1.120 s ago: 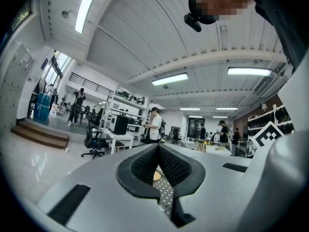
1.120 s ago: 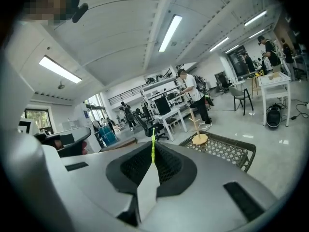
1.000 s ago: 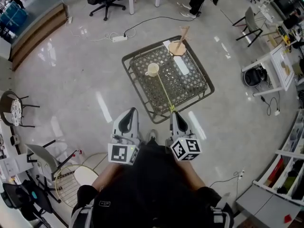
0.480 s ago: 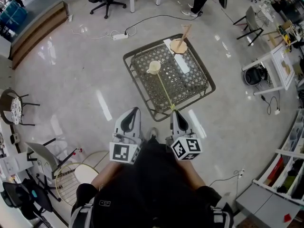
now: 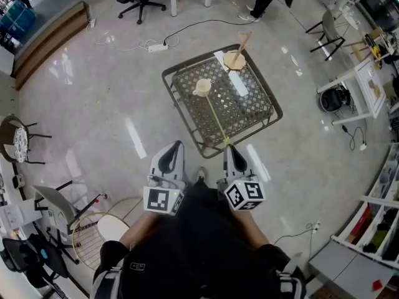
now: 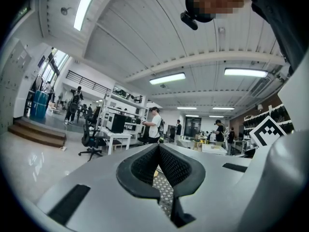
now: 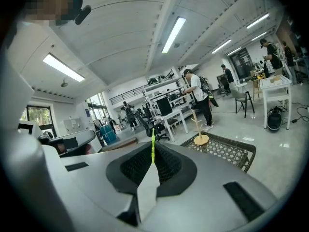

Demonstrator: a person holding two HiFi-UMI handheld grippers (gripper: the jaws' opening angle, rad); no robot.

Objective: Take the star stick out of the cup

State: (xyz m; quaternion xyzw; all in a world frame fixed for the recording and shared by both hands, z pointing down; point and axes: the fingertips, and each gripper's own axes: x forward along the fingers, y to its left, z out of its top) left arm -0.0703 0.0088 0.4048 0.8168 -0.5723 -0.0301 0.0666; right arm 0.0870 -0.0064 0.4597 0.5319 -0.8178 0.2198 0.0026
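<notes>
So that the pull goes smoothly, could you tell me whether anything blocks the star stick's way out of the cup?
Nothing visible does. The right gripper is shut on the star stick at its near end; the wooden stand and white block sit apart, to the right of the cup.

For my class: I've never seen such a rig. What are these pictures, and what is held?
No robot: a person holds a two-jaw grey gripper in each hand. One picture looks down from a head camera; two look along each gripper's jaws. On the dark wire-mesh table stand a cream cup, a wooden peg stand and a flat white strip. The right gripper pinches a thin yellow-green stick reaching to the cup; the left gripper is shut, empty.
</notes>
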